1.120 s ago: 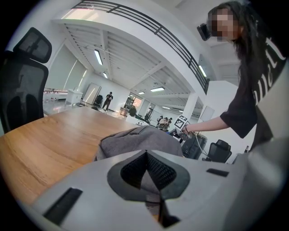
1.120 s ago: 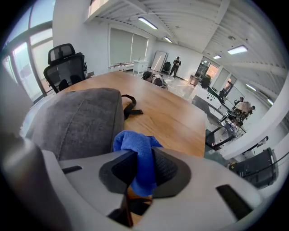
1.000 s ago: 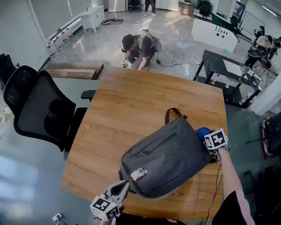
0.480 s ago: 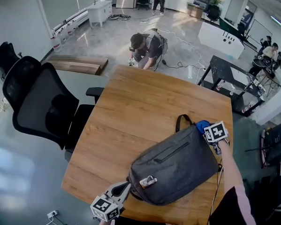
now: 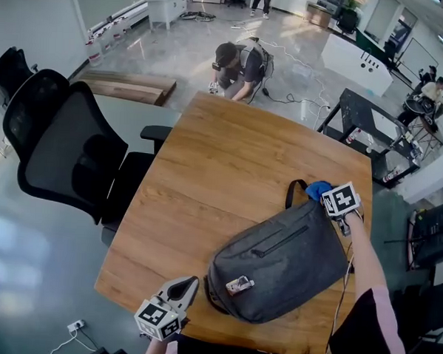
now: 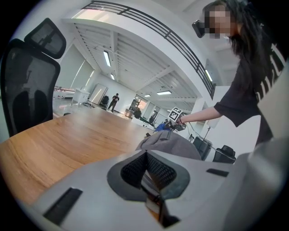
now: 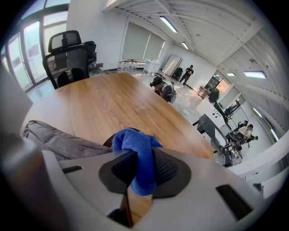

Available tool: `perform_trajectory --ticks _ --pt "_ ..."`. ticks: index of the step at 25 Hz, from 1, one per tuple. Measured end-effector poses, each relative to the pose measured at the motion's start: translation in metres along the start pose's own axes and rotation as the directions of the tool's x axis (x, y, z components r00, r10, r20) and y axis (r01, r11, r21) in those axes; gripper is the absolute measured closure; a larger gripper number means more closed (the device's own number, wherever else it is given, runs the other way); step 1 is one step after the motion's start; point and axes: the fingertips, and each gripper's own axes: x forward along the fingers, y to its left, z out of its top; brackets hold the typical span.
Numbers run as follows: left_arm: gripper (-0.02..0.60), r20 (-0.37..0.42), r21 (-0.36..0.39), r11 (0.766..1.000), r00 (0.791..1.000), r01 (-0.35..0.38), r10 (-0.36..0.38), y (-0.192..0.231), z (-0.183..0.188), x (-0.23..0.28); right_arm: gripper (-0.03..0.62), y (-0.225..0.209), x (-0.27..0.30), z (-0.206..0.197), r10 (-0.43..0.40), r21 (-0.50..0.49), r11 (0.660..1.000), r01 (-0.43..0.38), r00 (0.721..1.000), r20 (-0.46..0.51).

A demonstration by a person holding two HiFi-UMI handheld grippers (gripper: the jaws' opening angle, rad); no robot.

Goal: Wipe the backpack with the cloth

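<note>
I've got the right gripper jaws pinching the blue cloth at the backpack handle end on the bench, with the left gripper jaws pressed together and empty off its near corner; I'd flatten the cloth and drag long overlapping strokes.

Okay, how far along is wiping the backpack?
Done: the blue cloth is clamped in the right tool. In hand: that tool holds it at the handle end of the backpack; the left tool, shut and empty, sits by the bottom end. Left: wiping across the grey front; no wiped streaks show.
</note>
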Motion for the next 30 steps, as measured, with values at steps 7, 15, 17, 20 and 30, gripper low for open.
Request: perform_trajectory --ticks 7,15,17,20,30 --pt "0.584 0.023 -0.014 1.000 1.000 -0.012 0.012 0.010 -0.001 -0.004 0.516 0.031 -0.007 0.021 0.038 -0.148 0.988 -0.041 0.999 -0.021" --pt "0.584 0.048 -0.017 1.000 0.999 -0.005 0.006 0.005 0.003 -0.009 0.516 0.108 -0.018 0.053 0.178 -0.315 0.932 -0.178 0.984 -0.029" --pt "0.584 0.053 -0.018 1.000 0.999 -0.008 0.009 0.004 0.003 -0.012 0.516 0.133 -0.020 0.060 0.218 -0.355 0.910 -0.216 0.975 -0.035" --pt "0.584 0.064 -0.025 0.999 0.998 -0.023 0.024 0.004 0.002 -0.017 0.516 0.169 -0.024 0.066 0.261 -0.417 0.872 -0.257 0.964 -0.048" --pt "0.584 0.103 -0.052 0.996 0.991 -0.077 0.083 0.012 -0.003 -0.040 0.516 0.291 -0.054 0.073 0.405 -0.582 0.724 -0.370 0.911 -0.075"
